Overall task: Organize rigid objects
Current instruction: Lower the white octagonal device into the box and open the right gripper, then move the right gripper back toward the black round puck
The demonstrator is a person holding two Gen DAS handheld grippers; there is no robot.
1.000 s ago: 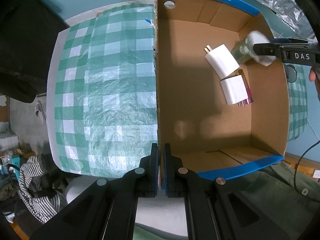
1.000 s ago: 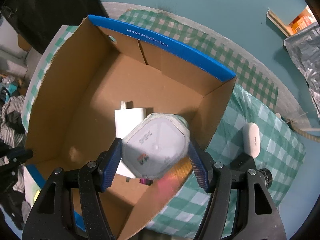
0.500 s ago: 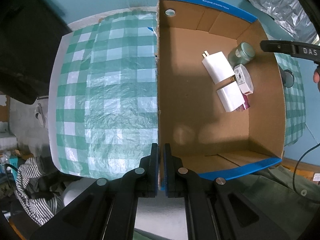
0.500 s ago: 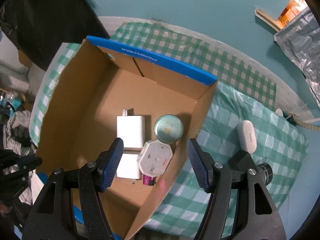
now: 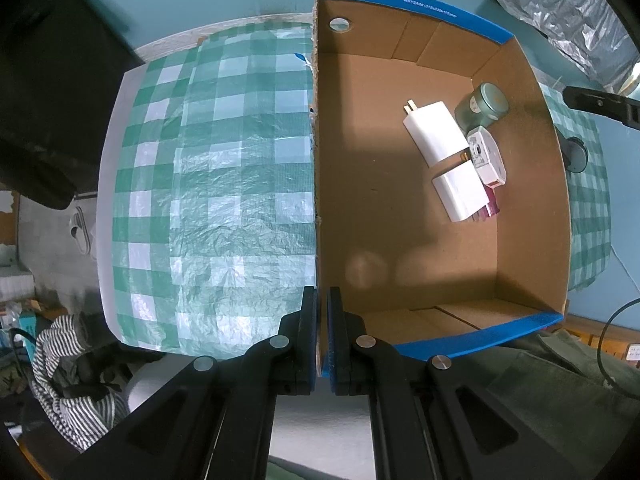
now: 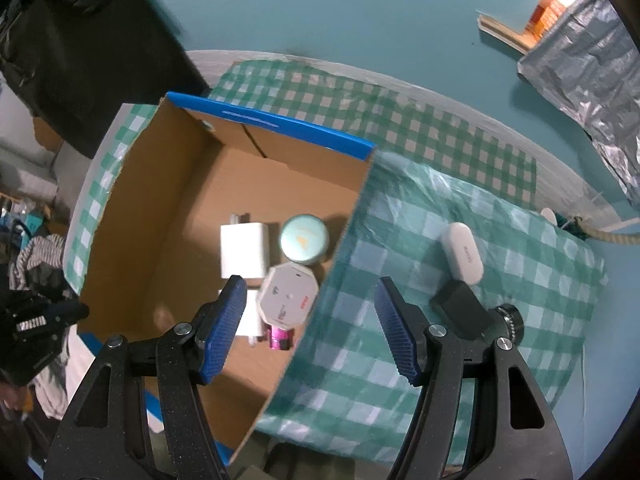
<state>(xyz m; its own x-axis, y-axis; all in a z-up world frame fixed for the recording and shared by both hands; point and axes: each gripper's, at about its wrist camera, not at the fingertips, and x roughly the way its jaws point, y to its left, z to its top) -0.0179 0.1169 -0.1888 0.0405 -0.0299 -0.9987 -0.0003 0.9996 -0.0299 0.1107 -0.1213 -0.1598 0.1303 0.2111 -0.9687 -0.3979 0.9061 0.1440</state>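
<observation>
We seem to be in a lived-in home room: a green-and-white checked plastic tablecloth (image 5: 224, 184) covers the table, striped clothing (image 5: 60, 364) lies heaped near left, teal walls (image 6: 360, 20) stand beyond, and crinkled silver foil sheeting (image 6: 588, 64) hangs far right.

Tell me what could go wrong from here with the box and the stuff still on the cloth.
The left gripper pinches only one box wall; a tug might tip or tear it. The right gripper hangs open over that box's right wall, so reaching for the white case or black camera might clip it. The octagonal plug lies on other items and could slide.
</observation>
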